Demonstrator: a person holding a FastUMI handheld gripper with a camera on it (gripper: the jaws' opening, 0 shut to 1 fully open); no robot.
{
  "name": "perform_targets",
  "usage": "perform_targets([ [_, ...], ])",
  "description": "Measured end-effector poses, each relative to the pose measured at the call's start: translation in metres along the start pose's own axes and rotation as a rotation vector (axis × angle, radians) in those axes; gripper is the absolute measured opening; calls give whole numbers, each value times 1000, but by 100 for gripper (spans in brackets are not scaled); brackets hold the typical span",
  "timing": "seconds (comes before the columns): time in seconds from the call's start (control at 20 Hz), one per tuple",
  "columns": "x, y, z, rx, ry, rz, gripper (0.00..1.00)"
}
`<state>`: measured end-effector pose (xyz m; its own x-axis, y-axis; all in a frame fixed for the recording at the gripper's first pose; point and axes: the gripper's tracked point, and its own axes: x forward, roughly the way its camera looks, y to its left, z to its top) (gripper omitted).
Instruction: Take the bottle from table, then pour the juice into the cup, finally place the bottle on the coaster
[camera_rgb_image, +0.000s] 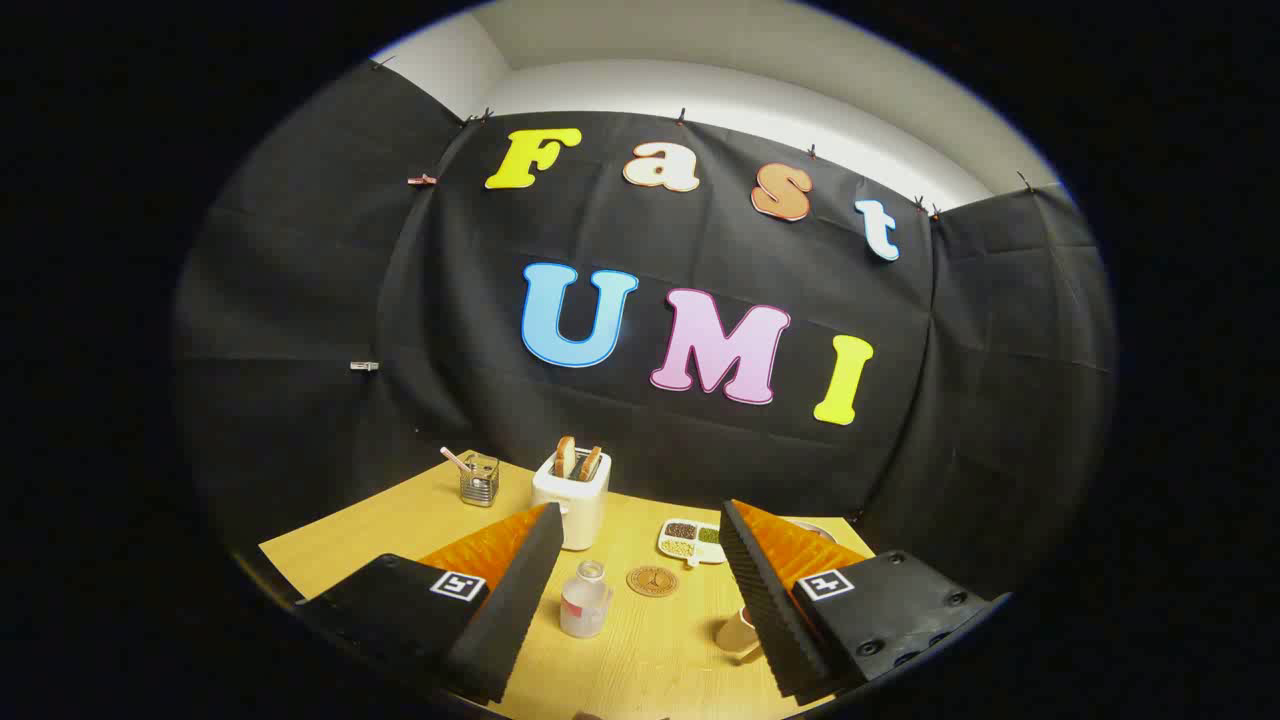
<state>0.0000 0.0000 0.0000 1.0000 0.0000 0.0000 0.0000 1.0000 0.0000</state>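
Above the table, fingers spread and holding nothing

Broadly, the black cloth wall (640, 300) takes up most of the scene, standing at twelve o'clock from the fingers behind the table. Below it lies the light wooden table (400, 530), carrying everything else.

The gripper (640, 545) hangs above the table with its fingers spread wide apart and nothing between the pads; each finger body carries a square marker.

At about eleven o'clock from the gap, toward the wall, stands a white toaster (573, 500) with two slices of bread poking out of its top. At ten o'clock from the toaster, well apart from it, sits a small metal holder (480, 480) with a stick leaning out.

The bottle (584, 600) stands upright on the table between the fingers, nearer the left one, clear with an open neck; its contents look pale. At three o'clock from the bottle, partly hidden by the right finger, is the cup (738, 632).

At one o'clock from the bottle lies a divided white dish (690, 540) of grains or seeds. Just beside it, nearer the fingers, lies the round brown coaster (652, 581), bare.
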Motion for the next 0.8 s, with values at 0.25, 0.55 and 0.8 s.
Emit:
perform_targets([
  [0.25, 10, 10, 6, 15, -10, -35, 97],
  [0.55, 14, 19, 5, 48, -14, -54, 97],
  [0.8, 17, 29, 4, 49, -21, -43, 97],
])
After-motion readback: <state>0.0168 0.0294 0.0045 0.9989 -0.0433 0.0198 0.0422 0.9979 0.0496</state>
